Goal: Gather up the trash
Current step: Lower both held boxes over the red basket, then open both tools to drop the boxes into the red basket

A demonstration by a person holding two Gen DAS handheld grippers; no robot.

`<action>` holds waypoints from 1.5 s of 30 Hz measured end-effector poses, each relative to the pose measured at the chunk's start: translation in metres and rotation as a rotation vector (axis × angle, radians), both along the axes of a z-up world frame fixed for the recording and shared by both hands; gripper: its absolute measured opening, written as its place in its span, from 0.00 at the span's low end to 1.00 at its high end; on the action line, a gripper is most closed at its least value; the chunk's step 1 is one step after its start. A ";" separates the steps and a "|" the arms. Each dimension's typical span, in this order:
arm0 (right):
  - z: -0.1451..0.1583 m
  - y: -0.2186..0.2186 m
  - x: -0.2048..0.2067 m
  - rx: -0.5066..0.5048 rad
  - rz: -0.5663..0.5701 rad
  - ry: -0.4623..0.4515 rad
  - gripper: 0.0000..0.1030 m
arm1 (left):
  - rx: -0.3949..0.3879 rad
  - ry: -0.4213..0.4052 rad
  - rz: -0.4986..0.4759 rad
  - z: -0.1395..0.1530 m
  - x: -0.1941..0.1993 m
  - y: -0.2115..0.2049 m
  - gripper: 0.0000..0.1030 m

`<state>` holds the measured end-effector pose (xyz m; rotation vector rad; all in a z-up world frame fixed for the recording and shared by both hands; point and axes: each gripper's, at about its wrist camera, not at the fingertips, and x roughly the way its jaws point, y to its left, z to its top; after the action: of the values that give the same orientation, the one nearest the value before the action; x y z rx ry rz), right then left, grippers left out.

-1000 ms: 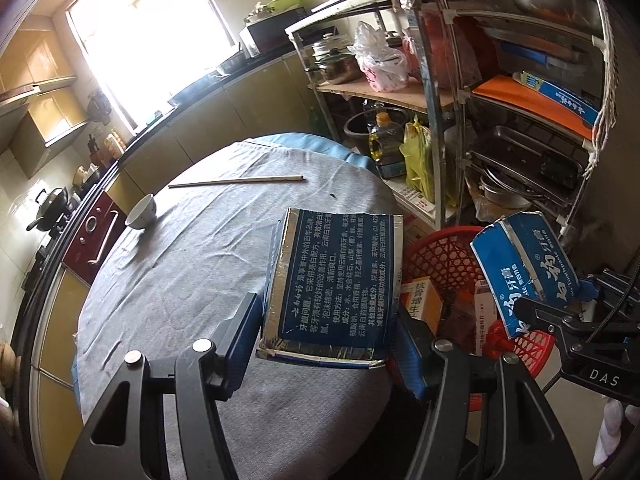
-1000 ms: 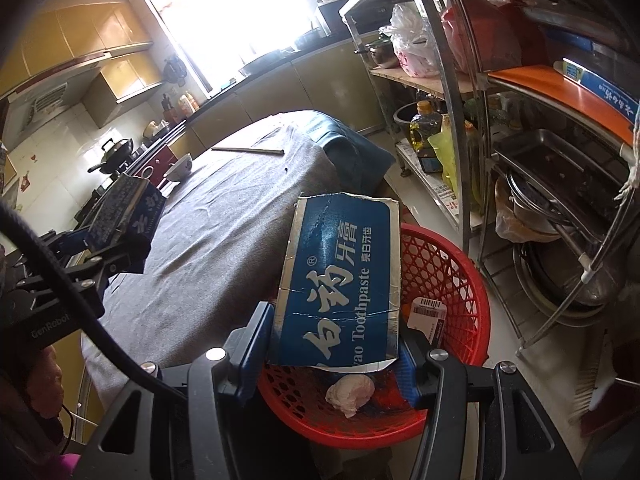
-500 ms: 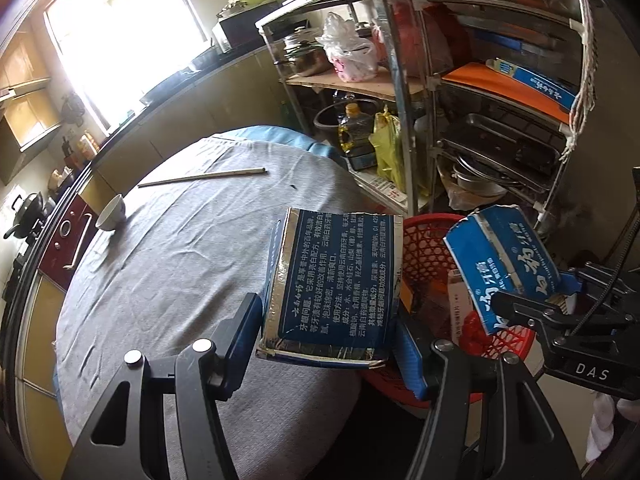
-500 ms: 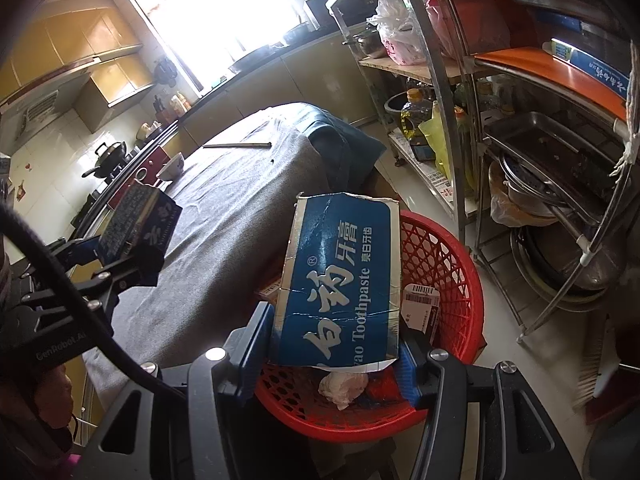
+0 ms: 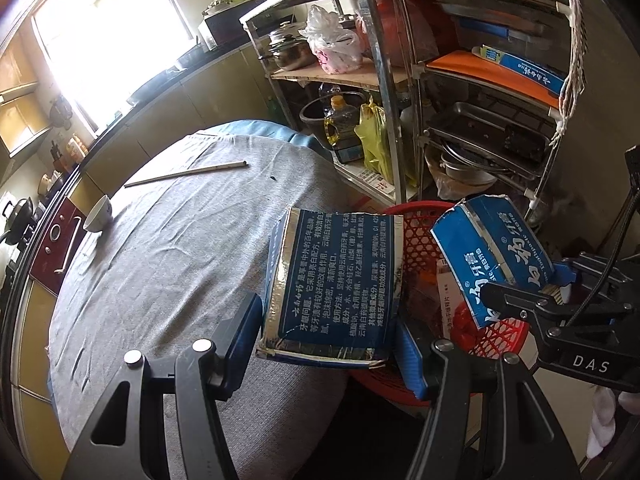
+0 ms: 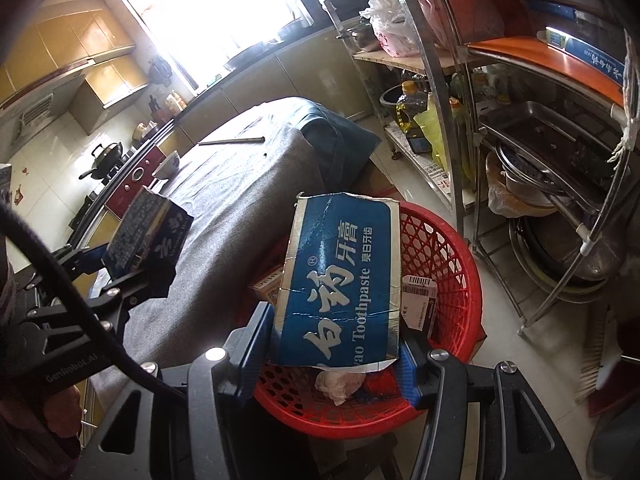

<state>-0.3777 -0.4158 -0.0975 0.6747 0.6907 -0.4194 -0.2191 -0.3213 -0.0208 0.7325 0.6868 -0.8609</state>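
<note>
Our left gripper [image 5: 328,344] clamps a dark carton piece [image 5: 334,284] above the tabletop [image 5: 168,264] edge; our right gripper [image 6: 334,344] clamps a blue toothpaste carton [image 6: 340,280] over the red basket [image 6: 452,264], beside the metal rack [image 6: 540,128].

We read "Toothpaste" and 牙膏 on the torn blue carton [image 6: 340,280] in our right tongs [image 6: 330,356], "DAS" on their body [image 5: 590,364], and "GenRobot.AI" on our left tongs' body [image 6: 72,370].

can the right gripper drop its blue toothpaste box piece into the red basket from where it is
Probably yes: the right gripper holds the torn blue toothpaste box piece directly over the red plastic mesh basket, with nothing between them.
</note>
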 end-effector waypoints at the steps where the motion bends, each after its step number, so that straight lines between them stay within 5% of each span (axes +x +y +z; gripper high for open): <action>1: 0.000 -0.001 0.000 -0.001 -0.001 0.000 0.56 | 0.001 0.002 -0.002 -0.001 0.000 0.000 0.62; 35: 0.002 -0.003 -0.005 0.016 -0.022 -0.016 0.57 | 0.023 0.063 -0.053 -0.013 -0.001 -0.004 0.63; 45: 0.000 -0.006 -0.007 0.039 -0.034 -0.024 0.57 | -0.013 0.138 -0.073 -0.016 0.002 -0.002 0.63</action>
<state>-0.3845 -0.4217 -0.0975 0.7282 0.6668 -0.4290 -0.2169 -0.3229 -0.0364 0.6944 0.7801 -0.9887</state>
